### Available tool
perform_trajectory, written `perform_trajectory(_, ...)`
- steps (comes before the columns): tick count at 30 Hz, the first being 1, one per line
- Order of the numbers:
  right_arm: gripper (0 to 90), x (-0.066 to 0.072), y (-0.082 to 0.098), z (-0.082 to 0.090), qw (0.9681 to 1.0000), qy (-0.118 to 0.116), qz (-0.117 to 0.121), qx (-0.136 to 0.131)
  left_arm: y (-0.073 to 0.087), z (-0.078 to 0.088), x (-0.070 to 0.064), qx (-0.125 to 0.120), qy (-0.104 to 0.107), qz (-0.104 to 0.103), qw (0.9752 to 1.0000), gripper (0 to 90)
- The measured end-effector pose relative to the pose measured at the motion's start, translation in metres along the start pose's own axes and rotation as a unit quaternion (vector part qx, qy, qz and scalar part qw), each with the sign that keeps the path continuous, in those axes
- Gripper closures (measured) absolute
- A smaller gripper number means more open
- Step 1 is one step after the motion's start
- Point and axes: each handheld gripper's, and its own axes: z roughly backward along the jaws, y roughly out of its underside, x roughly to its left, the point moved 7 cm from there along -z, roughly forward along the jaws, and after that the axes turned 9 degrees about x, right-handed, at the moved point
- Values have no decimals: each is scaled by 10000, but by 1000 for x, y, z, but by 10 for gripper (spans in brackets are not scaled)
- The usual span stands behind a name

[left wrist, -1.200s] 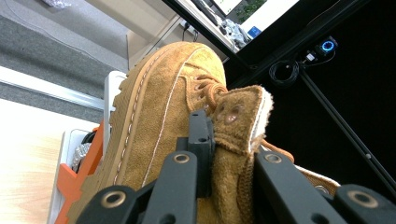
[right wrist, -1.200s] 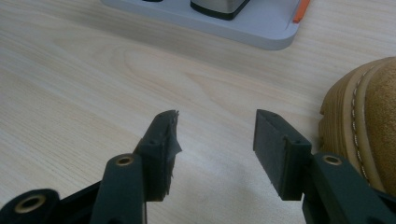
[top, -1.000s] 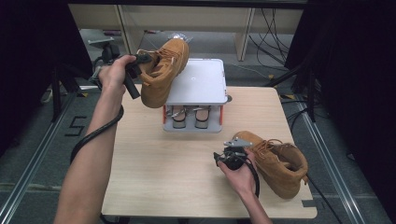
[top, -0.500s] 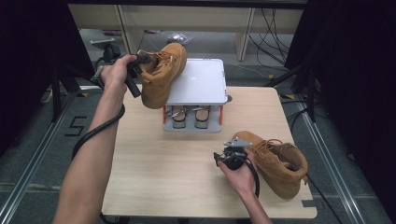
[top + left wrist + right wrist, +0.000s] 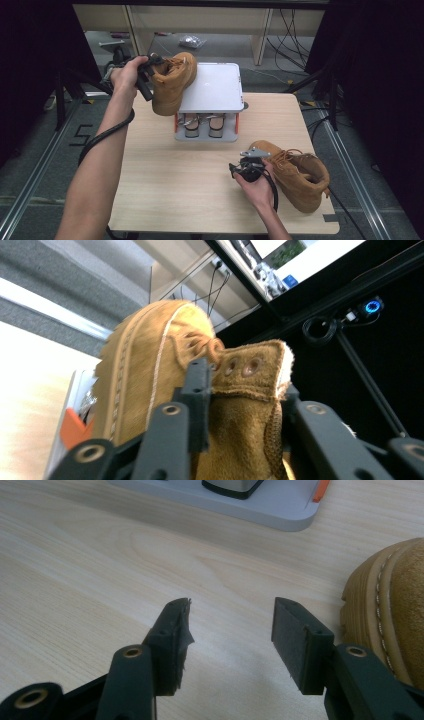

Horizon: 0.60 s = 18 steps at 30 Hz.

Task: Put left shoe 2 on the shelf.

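Where the held boot sits: a tan suede lace-up ankle boot [image 5: 172, 82] is seen tilted at the left edge of a grey square raised platform [image 5: 215, 85], its toe over the top plate and its heel end hanging lower beside the edge.
Left gripper [image 5: 245, 385]: its jaws have just been opening, and the boot's padded collar lies between them. Both jaws stand close against the suede; whether the pads press on it cannot be told.
Right gripper [image 5: 232, 615]: it is held low over the worktop with its jaws about half apart and nothing between them.
Second boot [image 5: 295, 175]: a matching tan boot lies on its side at the worktop's near right, just beside the right gripper.
Risk: if the collar is let go with so little of the sole carried by the platform, the boot is likely to tip off the left edge onto the worktop or floor. A lace or the soft collar could also be snagged by a jaw and the boot dragged back.
Surface: a pale wood-grain worktop [image 5: 165, 180] carries the platform, which is raised on orange posts.
Room: a grey floor, light shelving with loose cables behind, and black drapes at both sides are seen.
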Motion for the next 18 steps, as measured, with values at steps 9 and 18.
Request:
perform_trajectory(9, 496, 1, 1, 2, 9999, -10, -90, 59, -3, 0, -6, -80, -3, -305, 9995, 521)
perform_trajectory(18, 493, 0, 2, 3, 10000, 16, -38, 57, -6, 9, -20, -216, 59, -618, 9978, 414)
